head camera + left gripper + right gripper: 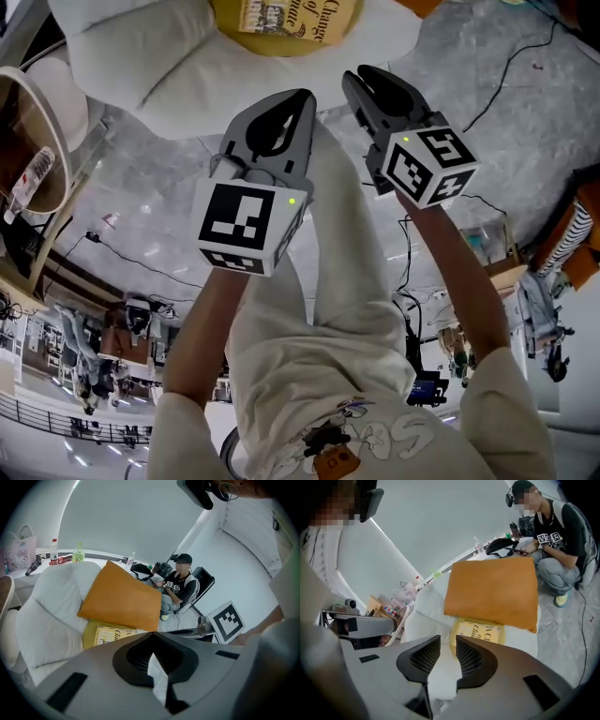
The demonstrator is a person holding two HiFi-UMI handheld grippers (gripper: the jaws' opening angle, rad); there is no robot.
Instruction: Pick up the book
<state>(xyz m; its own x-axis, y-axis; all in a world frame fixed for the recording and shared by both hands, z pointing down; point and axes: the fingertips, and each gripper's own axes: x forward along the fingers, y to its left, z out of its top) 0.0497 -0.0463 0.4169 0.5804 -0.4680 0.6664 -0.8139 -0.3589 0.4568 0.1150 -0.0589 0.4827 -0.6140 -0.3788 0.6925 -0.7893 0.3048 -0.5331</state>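
The book (291, 21), yellow with dark print on its cover, lies flat on the seat of a white armchair (141, 47), partly tucked under an orange cushion (492, 590). In the gripper views the book (110, 634) (480, 632) shows just beyond the jaws. In the air short of the armchair, my left gripper (302, 98) (152, 634) has its tips together and holds nothing. Beside it my right gripper (361, 80) (447, 641) stands open by a narrow gap with nothing between its pads. Both grippers are apart from the book and touch nothing.
A seated person (180, 585) with a marked gripper is beyond the armchair on the marbled floor. A round wooden side chair (33, 141) stands to the left. Cables (141, 258) run over the floor. Bottles (65, 555) line a ledge behind the armchair.
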